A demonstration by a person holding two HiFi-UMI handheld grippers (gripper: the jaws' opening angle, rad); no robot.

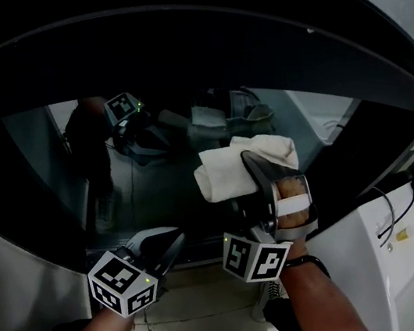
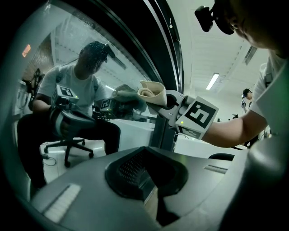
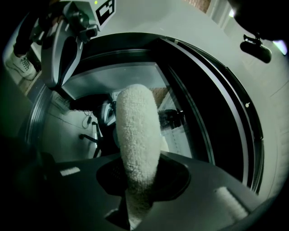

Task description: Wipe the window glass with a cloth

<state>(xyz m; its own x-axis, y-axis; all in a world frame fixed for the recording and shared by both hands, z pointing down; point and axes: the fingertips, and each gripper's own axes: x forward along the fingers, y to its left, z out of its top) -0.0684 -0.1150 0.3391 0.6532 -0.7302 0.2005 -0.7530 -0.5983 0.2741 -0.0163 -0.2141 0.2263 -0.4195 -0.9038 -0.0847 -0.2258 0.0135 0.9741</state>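
My right gripper [image 1: 258, 179] is clamped on the folded cream cloth [image 1: 232, 169], which is held against the window glass [image 1: 156, 191] just right of centre in the head view. My left gripper [image 1: 159, 246], at lower left of that frame, has its jaws together on nothing.

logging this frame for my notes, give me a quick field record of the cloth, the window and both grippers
cloth: white, folded, clamped in the right gripper, appears pressed to the glass
window glass: curved, dark frame, shows a reflection of the person
left gripper: jaws together, nothing between them, low beside the right one, apart from the cloth
stage: cloth on glass
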